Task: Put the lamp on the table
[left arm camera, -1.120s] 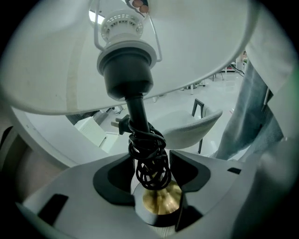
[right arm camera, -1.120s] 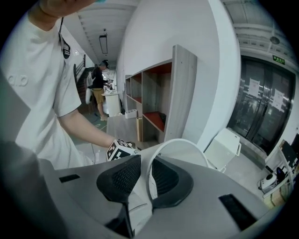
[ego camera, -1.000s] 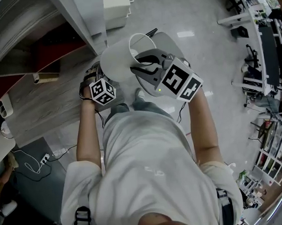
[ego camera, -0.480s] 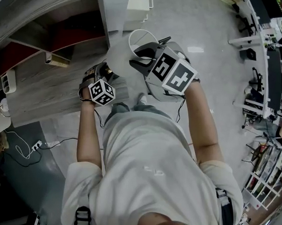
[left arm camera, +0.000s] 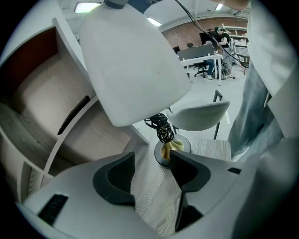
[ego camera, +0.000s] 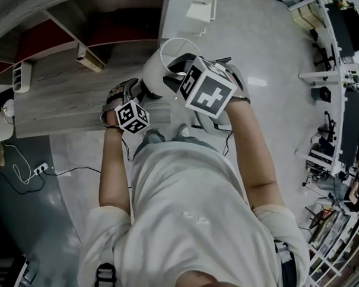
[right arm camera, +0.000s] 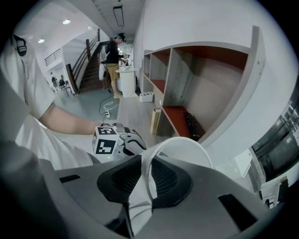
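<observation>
the lamp leans with its white shade up in the right claw, whose jaws are closing on the thin shade wall just under the rim, one dark pad inside and one outside, both on it. below the shade, a coiled black cord wraps the stem, and the round dark base appears to sit on the wood-grain table. the base lies just ahead of the left claw, beyond the tip of its right-hand jaw. that claw's jaws stand apart with only bare tabletop between them, holding nothing. in the head view both bare forearms reach forward from the torso. the right claw is raised at the shade, and the left claw sits lower, to its left, over the table's near edge. beyond the right claw stands an open shelf unit.
</observation>
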